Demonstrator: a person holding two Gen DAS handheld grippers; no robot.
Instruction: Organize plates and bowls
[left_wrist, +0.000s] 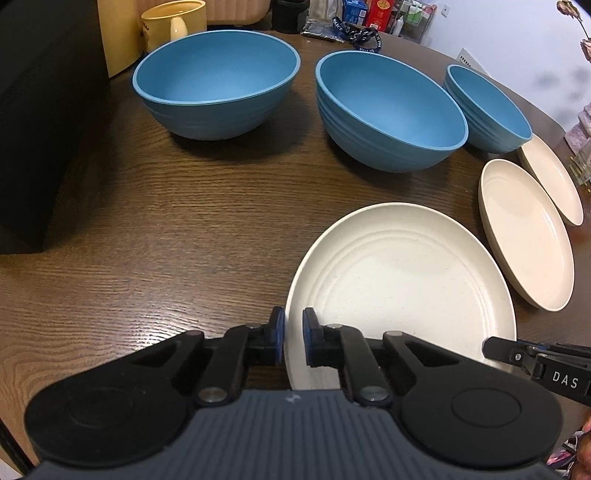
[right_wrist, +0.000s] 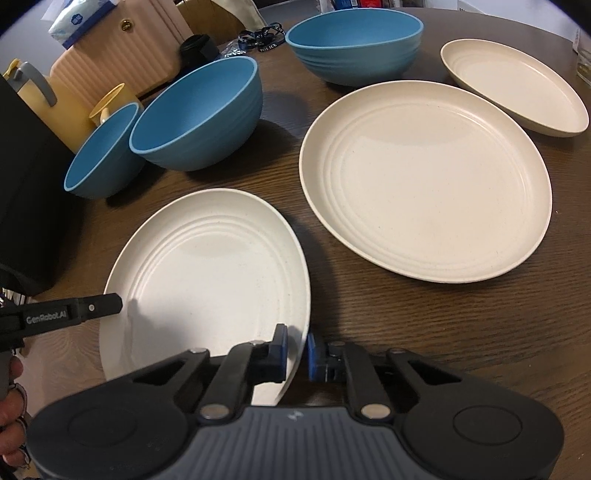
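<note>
- Step: both grippers clamp the near white plate (right_wrist: 207, 280) by opposite rims, on the wooden table (left_wrist: 166, 229).
- Left gripper (left_wrist: 293, 341): pinched onto the left rim, angled steeply down.
- Right gripper (right_wrist: 297, 354): pinched onto the right rim, angled likewise.
- Next, likely: a level lift onto the cream plate (right_wrist: 424, 177); the blue bowls (left_wrist: 218, 81) wait.
</note>
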